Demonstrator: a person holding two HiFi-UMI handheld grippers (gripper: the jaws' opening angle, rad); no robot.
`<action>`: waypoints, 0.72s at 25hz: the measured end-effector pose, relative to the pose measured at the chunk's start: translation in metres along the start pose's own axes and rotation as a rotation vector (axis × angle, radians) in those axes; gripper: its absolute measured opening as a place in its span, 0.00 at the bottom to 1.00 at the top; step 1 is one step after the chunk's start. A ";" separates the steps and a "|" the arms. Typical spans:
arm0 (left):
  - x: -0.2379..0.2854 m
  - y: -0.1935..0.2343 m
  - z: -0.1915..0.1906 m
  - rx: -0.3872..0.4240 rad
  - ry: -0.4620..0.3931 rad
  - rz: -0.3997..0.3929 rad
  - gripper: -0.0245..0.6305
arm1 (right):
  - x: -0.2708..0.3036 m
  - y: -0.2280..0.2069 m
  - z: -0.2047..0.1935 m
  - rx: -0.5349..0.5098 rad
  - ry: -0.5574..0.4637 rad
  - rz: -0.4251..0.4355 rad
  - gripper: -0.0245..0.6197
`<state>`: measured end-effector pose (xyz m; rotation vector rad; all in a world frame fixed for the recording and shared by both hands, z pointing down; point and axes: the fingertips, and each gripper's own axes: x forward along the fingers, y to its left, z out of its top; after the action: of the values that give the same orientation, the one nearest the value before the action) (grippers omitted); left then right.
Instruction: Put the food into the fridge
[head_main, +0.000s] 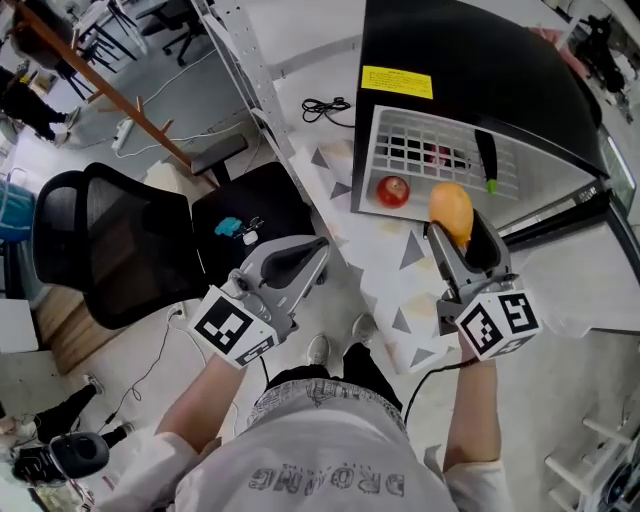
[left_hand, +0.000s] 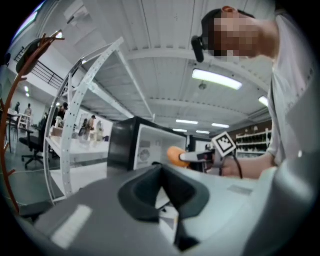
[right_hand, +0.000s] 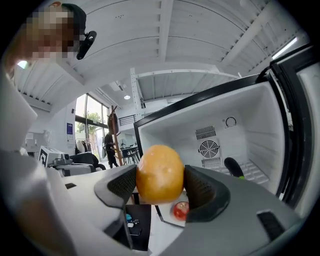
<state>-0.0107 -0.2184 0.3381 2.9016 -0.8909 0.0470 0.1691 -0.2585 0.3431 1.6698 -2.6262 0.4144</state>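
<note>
fruit first: an orange-yellow fruit sits squeezed between the two pads of my right gripper, jaws parted only as wide as the fruit and pressing it from both sides. i hold it up just in front of the open black fridge. inside, on the white wire shelf, lies a red apple, with a dark green vegetable further right. my left gripper has its jaws brought together with nothing between them, hanging off to the side near a black office chair.
</note>
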 end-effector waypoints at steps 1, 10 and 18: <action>0.003 0.002 0.000 -0.001 0.002 0.006 0.05 | 0.005 -0.004 0.000 -0.009 0.005 0.004 0.48; 0.020 0.016 -0.005 -0.006 0.020 0.051 0.05 | 0.053 -0.032 -0.003 -0.123 0.065 0.021 0.48; 0.027 0.028 -0.011 -0.009 0.032 0.084 0.05 | 0.095 -0.050 -0.005 -0.211 0.108 0.033 0.48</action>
<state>-0.0040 -0.2558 0.3536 2.8451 -1.0043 0.0954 0.1720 -0.3623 0.3723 1.4993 -2.5221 0.2120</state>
